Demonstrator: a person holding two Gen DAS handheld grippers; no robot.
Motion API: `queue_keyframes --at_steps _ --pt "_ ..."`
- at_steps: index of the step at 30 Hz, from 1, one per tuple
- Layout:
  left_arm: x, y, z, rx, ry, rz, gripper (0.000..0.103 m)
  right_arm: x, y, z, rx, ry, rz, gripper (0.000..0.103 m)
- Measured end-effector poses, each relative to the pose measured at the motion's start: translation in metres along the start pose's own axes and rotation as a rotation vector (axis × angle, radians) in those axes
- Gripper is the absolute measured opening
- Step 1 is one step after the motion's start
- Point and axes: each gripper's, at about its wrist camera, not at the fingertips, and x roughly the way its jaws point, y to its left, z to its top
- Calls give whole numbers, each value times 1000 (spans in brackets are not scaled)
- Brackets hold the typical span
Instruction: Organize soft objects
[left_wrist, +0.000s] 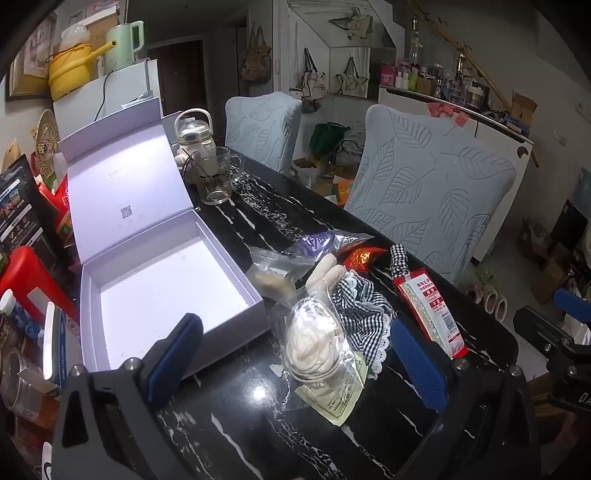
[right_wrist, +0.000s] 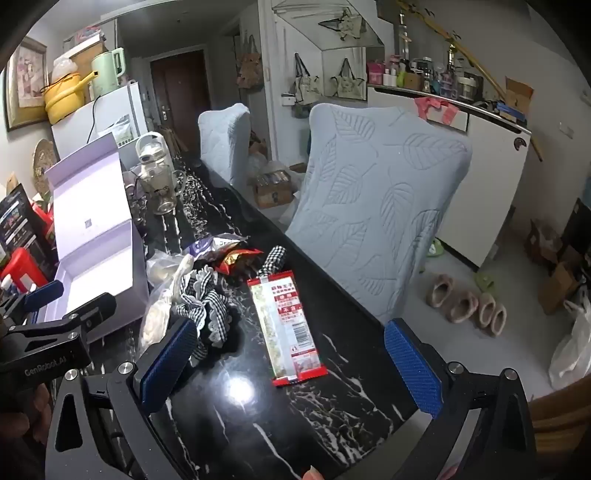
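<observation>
An open, empty lavender box (left_wrist: 162, 291) sits on the black marble table (left_wrist: 258, 435), with its lid standing up behind it; it also shows in the right wrist view (right_wrist: 96, 273). Beside it lies a pile of soft things: a clear bag with white cord (left_wrist: 317, 343), a black-and-white checked cloth (left_wrist: 364, 314) (right_wrist: 205, 306), a zip bag (left_wrist: 275, 271) and a red-and-white snack packet (left_wrist: 430, 314) (right_wrist: 288, 325). My left gripper (left_wrist: 295, 363) is open around the cord bag. My right gripper (right_wrist: 291, 363) is open over the snack packet's near end.
A glass mug (left_wrist: 218, 177) and a kettle-shaped bottle (left_wrist: 194, 133) stand at the table's far end. Two chairs with leaf covers (left_wrist: 428, 192) line the table's right side. Red containers and boxes (left_wrist: 26, 280) crowd the left. Slippers (right_wrist: 465, 304) lie on the floor.
</observation>
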Motion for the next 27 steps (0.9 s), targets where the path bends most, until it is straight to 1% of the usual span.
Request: queue_keyframes --at_steps 4,8,10,11,15,19,27 --pt "1 -1 1 2 10 -7 103 0 2 0 2 -8 4 103" --pt "-5 4 10 -4 15 -29 103 0 2 0 1 -4 5 103" --pt "-3 7 4 -12 2 -38 103 0 2 1 2 -3 6 103" --pt "-4 8 4 -11 -2 -36 103 0 6 1 -2 -7 2 103" --pt "-7 8 6 -9 -10 -29 103 1 6 2 -2 -6 -2 103" --pt "-5 5 0 -8 -16 -15 103 1 5 4 -2 -6 -2 103" --pt "-6 4 1 -3 -19 -21 103 -1 4 3 -4 -11 1 103"
